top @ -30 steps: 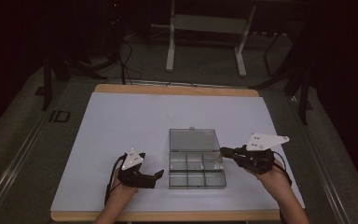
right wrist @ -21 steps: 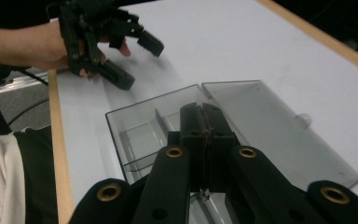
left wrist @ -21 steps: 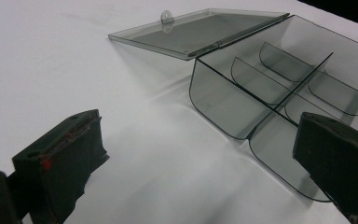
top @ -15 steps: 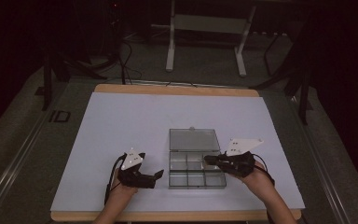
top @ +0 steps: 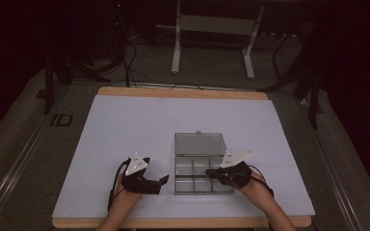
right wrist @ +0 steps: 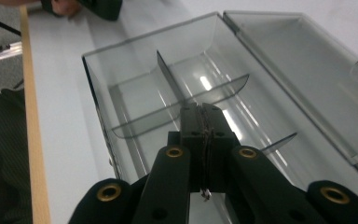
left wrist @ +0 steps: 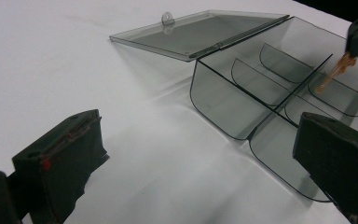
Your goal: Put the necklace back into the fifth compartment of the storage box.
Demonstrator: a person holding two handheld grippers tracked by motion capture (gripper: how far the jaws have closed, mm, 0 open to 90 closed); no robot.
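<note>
On the white table sheet [top: 125, 125], your right gripper [top: 211, 172], pinching a small tan screw-like piece [left wrist: 334, 74], hangs over the open clear compartment box [top: 202, 169] to drop it in, while your left gripper [top: 164, 180] waits spread beside.

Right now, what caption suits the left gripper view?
Open left gripper faces a clear box, lid flat.

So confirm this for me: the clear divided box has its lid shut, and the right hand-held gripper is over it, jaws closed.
One thing is wrong: the lid is open, folded back flat on the table behind the clear divided box, as the left gripper view shows. The right hand-held gripper is indeed over the box, jaws closed.
</note>
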